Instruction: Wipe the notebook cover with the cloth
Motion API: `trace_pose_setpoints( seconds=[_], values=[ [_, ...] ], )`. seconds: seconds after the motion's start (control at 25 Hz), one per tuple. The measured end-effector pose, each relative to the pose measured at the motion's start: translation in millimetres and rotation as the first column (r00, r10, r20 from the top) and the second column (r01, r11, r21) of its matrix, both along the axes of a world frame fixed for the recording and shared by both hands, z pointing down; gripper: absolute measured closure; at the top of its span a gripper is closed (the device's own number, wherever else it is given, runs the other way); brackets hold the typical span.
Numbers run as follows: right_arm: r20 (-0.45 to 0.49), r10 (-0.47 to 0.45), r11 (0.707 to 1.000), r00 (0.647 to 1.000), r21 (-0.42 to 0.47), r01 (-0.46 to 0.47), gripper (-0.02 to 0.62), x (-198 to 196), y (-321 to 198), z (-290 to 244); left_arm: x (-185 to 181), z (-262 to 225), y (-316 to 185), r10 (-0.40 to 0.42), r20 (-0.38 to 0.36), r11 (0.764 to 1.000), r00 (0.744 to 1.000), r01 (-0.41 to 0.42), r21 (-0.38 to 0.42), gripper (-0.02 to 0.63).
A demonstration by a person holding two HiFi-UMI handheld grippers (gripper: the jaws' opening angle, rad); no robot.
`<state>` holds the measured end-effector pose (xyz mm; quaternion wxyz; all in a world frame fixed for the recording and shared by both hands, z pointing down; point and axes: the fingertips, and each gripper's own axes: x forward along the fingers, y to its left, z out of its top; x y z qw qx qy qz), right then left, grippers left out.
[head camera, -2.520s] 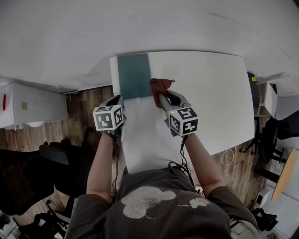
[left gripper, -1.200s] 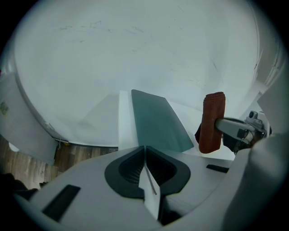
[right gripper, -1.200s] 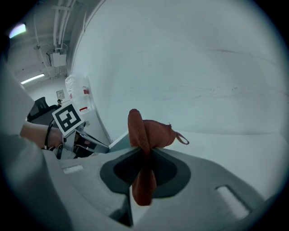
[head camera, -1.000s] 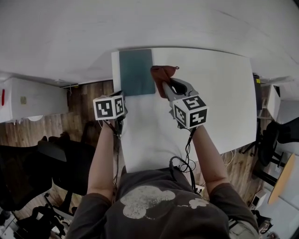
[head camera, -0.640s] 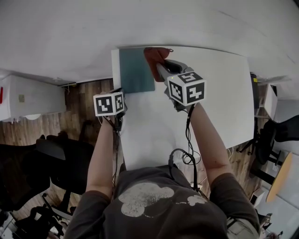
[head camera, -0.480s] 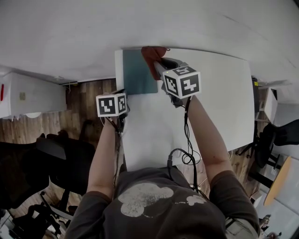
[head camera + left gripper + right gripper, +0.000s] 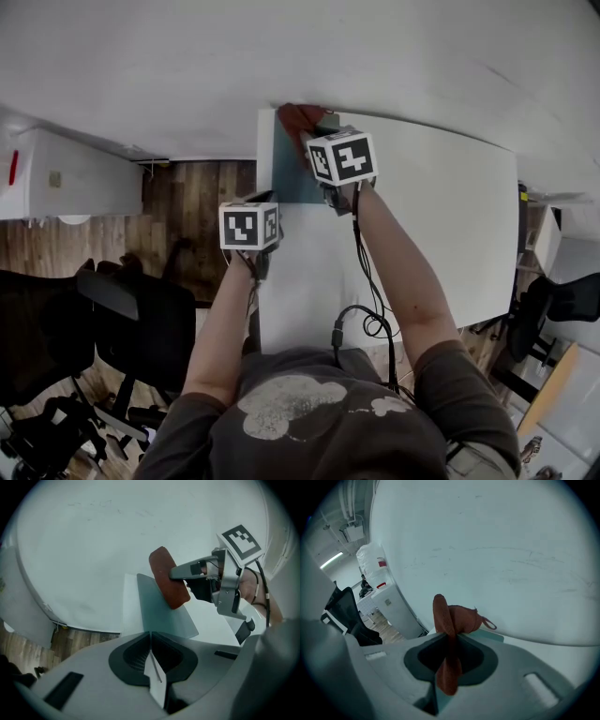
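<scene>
Soft red-brown cloth (image 7: 294,116) over the flat teal notebook (image 7: 287,178)
Right gripper (image 7: 449,637) squeezes the cloth; left gripper (image 7: 151,641) has its jaws closed together.

Right claw (image 7: 450,641) outstretched, jaws clamped on the cloth (image 7: 463,618); left claw (image 7: 151,640) nearer the body, jaws together.

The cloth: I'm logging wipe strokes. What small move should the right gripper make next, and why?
Probably draw the right gripper toward the person, dragging the cloth along the notebook. Its jaws clamp the cloth at the cover's far end, and most of the cover lies nearer.
</scene>
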<state>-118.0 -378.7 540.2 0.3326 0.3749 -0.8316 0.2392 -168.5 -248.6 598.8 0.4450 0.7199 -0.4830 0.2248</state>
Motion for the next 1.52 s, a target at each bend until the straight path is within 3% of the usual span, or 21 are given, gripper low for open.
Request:
trace_pose_setpoints(
  seconds=[0.6, 1.16, 1.52],
  values=[
    [-0.111, -0.027, 0.999, 0.993, -0.044, 0.023, 0.538, -39, -19, 32, -1, -1, -1, 0.019, 0.007, 1.0, 1.0, -0.019, 0.014, 0.589],
    [-0.139, -0.011, 0.999, 0.99, -0.04, 0.005, 0.538, -31, -28, 37, 0, -1, -1, 0.023, 0.015, 1.0, 1.0, -0.023, 0.02, 0.589],
    [-0.122, 0.06, 0.997, 0.991, -0.042, -0.065, 0.538, -5, -38, 36, 0, -1, -3, 0.022, 0.012, 0.999, 1.0, -0.022, 0.026, 0.589]
  ],
)
